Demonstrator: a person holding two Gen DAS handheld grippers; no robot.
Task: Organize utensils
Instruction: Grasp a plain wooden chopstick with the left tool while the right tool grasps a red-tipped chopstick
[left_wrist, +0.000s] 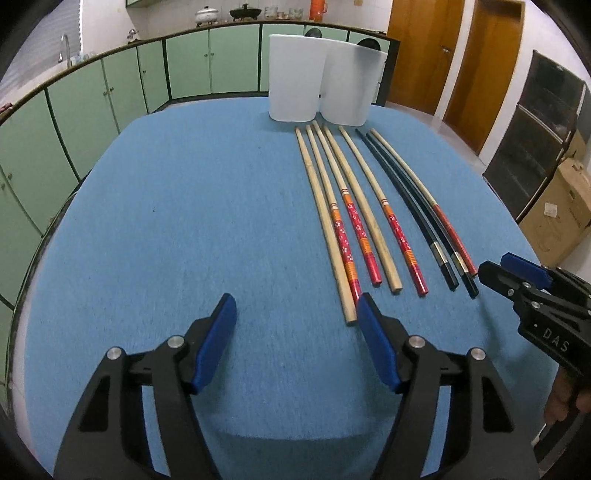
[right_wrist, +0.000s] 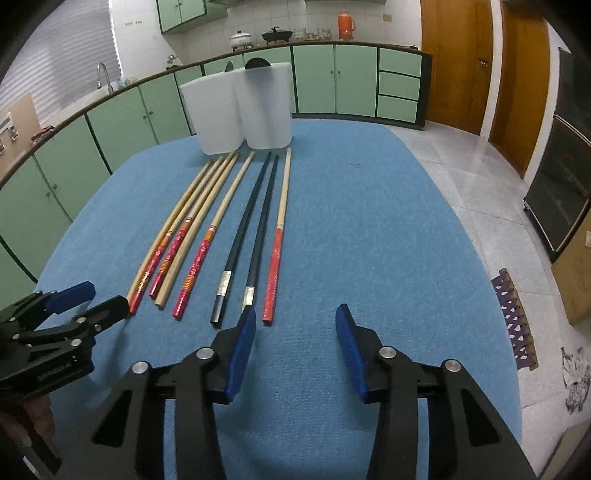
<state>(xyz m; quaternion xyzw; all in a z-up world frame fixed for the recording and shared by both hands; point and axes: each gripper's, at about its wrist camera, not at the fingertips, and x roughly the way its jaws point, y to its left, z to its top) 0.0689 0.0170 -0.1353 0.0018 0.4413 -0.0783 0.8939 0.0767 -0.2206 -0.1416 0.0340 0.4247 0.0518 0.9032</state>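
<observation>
Chopsticks (right_wrist: 221, 236) lie in a row before two white holders (left_wrist: 317, 77) — both grippers, left (left_wrist: 297, 314) and right (right_wrist: 295, 325), are held apart and empty, so one stick's near end should be pinched squarely.

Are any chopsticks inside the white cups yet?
No, all the chopsticks lie flat on the blue table in front of the white cups.

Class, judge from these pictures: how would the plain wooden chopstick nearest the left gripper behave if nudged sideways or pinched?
The plain wooden chopstick looks round, so it would probably roll on the blue cloth. It lies straight, so it is likely stiff. Its thinness suggests it is light.
</observation>
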